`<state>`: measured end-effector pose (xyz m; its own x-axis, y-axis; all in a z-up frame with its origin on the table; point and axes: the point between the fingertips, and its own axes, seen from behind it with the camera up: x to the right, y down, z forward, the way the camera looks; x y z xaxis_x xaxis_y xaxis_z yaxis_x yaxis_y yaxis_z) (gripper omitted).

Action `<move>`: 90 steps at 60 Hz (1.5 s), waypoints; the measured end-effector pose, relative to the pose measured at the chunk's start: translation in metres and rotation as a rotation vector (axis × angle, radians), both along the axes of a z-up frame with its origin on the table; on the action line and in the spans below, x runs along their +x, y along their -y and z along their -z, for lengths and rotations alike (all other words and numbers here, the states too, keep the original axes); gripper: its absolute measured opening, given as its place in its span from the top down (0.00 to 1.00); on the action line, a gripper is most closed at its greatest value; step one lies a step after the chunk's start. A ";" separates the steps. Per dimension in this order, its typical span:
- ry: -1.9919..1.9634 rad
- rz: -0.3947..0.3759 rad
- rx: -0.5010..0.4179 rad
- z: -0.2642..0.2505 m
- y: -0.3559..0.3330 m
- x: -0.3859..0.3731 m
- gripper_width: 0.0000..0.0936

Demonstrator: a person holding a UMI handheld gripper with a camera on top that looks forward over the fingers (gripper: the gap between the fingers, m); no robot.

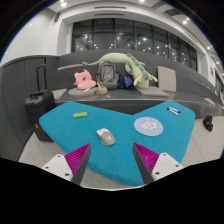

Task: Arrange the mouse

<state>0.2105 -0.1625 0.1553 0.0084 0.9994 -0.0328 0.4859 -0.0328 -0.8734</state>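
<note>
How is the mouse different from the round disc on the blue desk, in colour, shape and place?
The mouse is grey and oblong; the round disc is white and flat. The mouse looks raised and rounded, while the disc lies thin on the surface. The mouse sits just ahead of the hand-held gripper, whose fingers are open, and the disc lies farther to the right. Both rest on the blue desk, untouched.

Mouse (105, 136) on table (60, 128), ahead of open gripper (113, 160).

Nothing readable anywhere here. The round coaster (148, 125) on the tabletop (60, 125) carries a printed pattern, but it is too small to make out. No other labels or numbers can be read.
</note>
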 end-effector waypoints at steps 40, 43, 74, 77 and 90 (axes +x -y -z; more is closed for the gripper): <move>-0.063 -0.037 0.020 0.100 0.002 -0.120 0.09; -0.055 -0.042 0.024 0.109 0.005 -0.130 0.09; 0.061 -0.005 0.057 0.163 0.013 -0.221 0.08; 0.085 0.008 0.055 0.167 0.011 -0.228 0.09; 0.123 0.035 0.009 0.174 0.006 -0.245 0.08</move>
<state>-0.0342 -0.1686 -0.0184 0.0467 0.9987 -0.0204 0.5881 -0.0440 -0.8076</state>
